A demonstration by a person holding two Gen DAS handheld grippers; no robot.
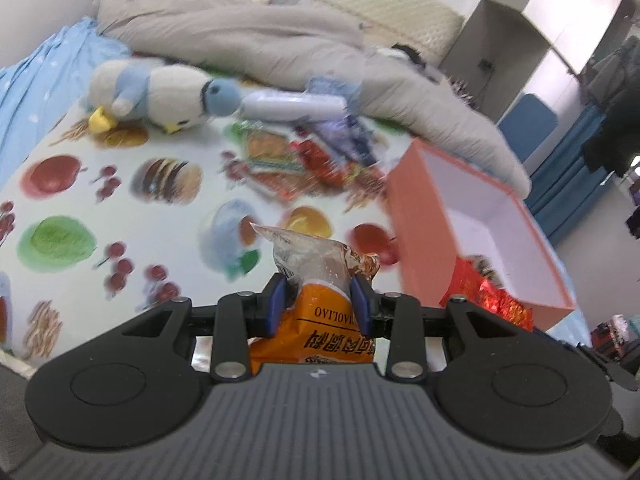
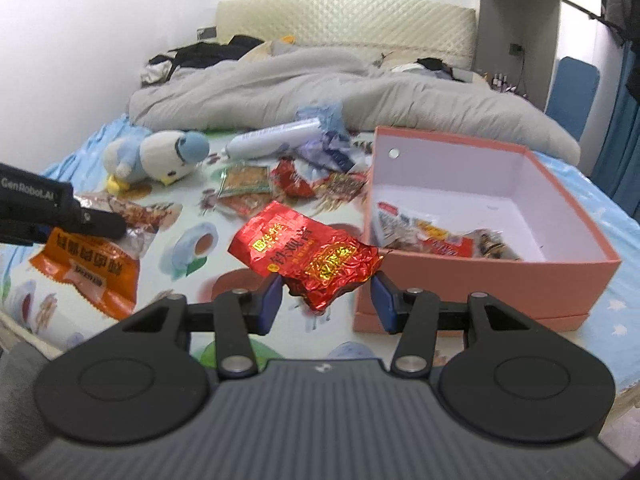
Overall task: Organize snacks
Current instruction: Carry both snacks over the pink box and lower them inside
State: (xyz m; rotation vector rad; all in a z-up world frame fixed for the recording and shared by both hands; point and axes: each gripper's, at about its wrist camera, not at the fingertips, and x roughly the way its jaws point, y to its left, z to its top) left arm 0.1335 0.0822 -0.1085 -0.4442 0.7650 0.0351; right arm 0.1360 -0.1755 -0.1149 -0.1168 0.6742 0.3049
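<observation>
The left gripper (image 1: 320,300) is pinching an orange snack packet (image 1: 320,320) between its blue pads, jaws partly closed against the packet's crinkled neck, with the clear top sticking up past the fingertips. It is hanging over the fruit-printed bedsheet (image 1: 120,200), and the sheet directly beneath is lying bare, giving free room to the left and ahead.

The right gripper (image 2: 326,300) is gripping two red foil tea packets (image 2: 308,252) at about half opening; the left pad is pressing on the foil, while contact at the right pad is hard to tell. The packets are sitting just left of the near left corner of the pink box (image 2: 500,276), whose near wall is rising beside the right fingertip.

The box is standing open at the right side of the bed, close to the mattress edge, with a few snack packets (image 2: 432,236) lying along its near inner wall and the far part of its floor bare. A loose snack pile (image 2: 288,184) is lying in the middle of the sheet, near the plush penguin (image 2: 160,156) and a white tube (image 2: 272,136). The grey duvet (image 2: 320,84) is bunching along the far side.
</observation>
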